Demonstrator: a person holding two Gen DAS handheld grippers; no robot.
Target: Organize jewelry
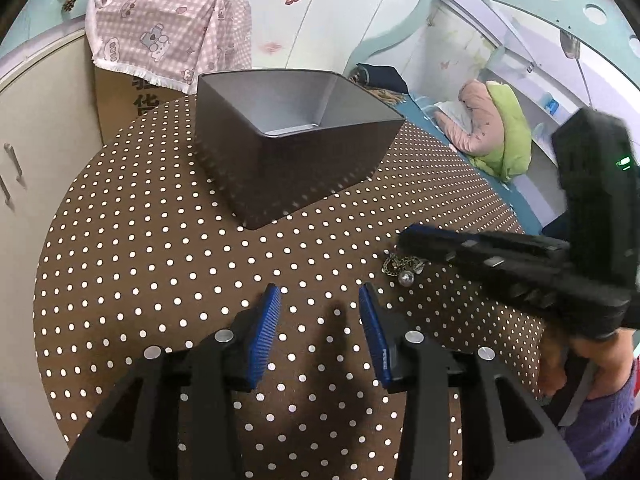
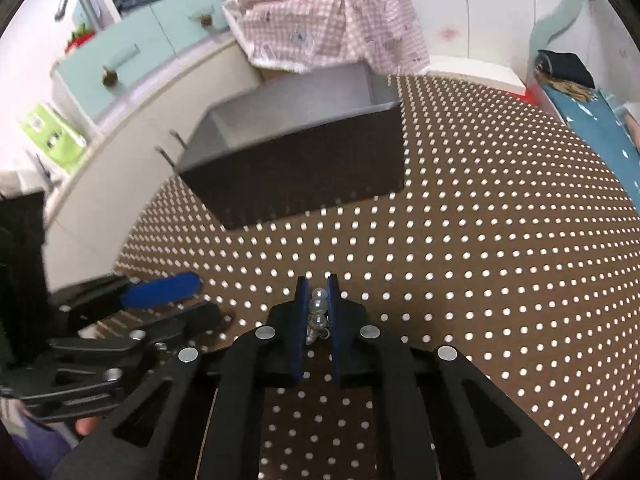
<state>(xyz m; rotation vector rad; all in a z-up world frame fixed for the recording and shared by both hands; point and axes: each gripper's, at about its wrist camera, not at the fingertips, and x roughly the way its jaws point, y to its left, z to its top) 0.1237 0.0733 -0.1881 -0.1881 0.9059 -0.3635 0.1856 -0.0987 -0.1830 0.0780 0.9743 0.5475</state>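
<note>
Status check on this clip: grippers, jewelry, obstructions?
Left gripper open, holding nothing. Right gripper shut on beaded jewelry, chain end on the dotted tablecloth. Gray box open ahead; nothing between.

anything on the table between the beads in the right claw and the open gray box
Nothing visible: only bare polka-dot tablecloth lies between the right claw, shut on the bead jewelry, and the gray box. The left claw sits off to the side.

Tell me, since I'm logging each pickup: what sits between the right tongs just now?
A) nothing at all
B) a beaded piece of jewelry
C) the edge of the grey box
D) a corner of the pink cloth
B: in the right wrist view the right tongs are closed on a beaded piece of jewelry, short of the grey box.
</note>
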